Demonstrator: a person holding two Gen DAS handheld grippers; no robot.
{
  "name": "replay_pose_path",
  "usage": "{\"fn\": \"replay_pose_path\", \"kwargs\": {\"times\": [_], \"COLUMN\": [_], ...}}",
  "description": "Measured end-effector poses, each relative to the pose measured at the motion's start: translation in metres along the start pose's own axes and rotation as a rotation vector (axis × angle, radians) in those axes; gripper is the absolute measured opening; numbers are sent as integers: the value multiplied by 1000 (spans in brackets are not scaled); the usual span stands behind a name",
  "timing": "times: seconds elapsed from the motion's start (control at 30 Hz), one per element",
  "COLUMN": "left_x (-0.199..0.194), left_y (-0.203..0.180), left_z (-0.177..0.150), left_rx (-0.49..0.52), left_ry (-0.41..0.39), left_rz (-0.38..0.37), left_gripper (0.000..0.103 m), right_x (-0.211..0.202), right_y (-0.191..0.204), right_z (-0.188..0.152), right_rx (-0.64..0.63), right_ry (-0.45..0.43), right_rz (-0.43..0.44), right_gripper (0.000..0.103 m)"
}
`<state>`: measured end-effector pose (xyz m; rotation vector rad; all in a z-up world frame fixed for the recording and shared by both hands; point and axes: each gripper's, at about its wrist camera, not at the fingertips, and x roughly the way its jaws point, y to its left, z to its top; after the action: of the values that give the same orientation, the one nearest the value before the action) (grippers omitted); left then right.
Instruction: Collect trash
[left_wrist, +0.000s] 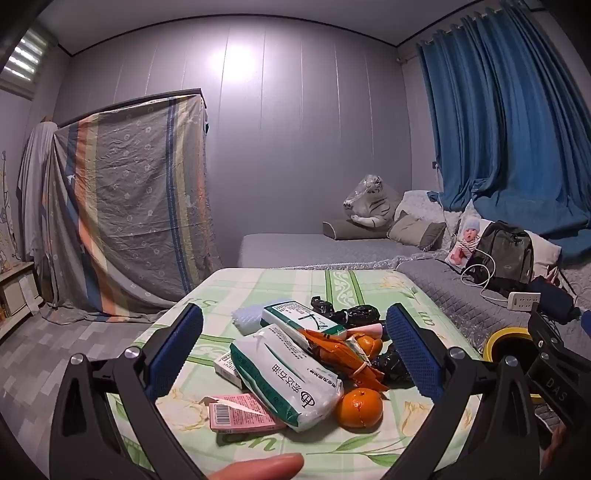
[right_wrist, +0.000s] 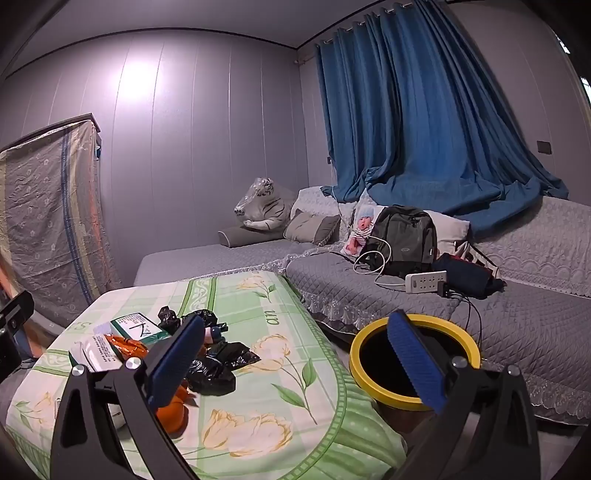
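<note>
I am holding my left claw (left_wrist: 293, 347) spread as wide as it goes, gripping nothing, its two blue pads framing the heap of trash on the tabletop covered in green-and-cream flowered cloth (left_wrist: 373, 284).

Going left to right through the left wrist view, I am counting one pink flat carton with a barcode (left_wrist: 242, 413) near the front edge, one small white box (left_wrist: 227, 367) tucked behind it, two white-and-green soft tissue packs (left_wrist: 284, 376) lying one behind the other, one white bubbly plastic piece (left_wrist: 245, 315) at the back, one crumpled orange foil wrapper (left_wrist: 341, 352), two orange tangerines (left_wrist: 359, 408), and several crumpled black plastic bags (left_wrist: 354, 314) that I cannot count exactly.

Bare cloth is lying open along the front and left edges.

My right claw (right_wrist: 295, 363) is also standing fully apart and empty, its left pad over the heap, its right pad over the one round yellow-rimmed black bin (right_wrist: 369, 376) standing just beside the tabletop's right edge, between it and the grey quilted sofa (right_wrist: 535, 321).
</note>
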<state>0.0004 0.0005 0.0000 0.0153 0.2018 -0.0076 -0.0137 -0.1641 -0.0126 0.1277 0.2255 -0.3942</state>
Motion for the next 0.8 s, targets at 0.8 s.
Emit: {"fn": "replay_pose_path", "kwargs": {"times": [0.8], "left_x": [4], "left_y": [9], "left_z": [0], "left_rx": [-5], "left_ry": [18], "left_rz": [-2], "left_gripper": [95], "right_x": [2], "right_y": [2], "right_z": [-2], "right_rx": [-4], "right_ry": [7], "right_rz": [0], "right_gripper": [96]}}
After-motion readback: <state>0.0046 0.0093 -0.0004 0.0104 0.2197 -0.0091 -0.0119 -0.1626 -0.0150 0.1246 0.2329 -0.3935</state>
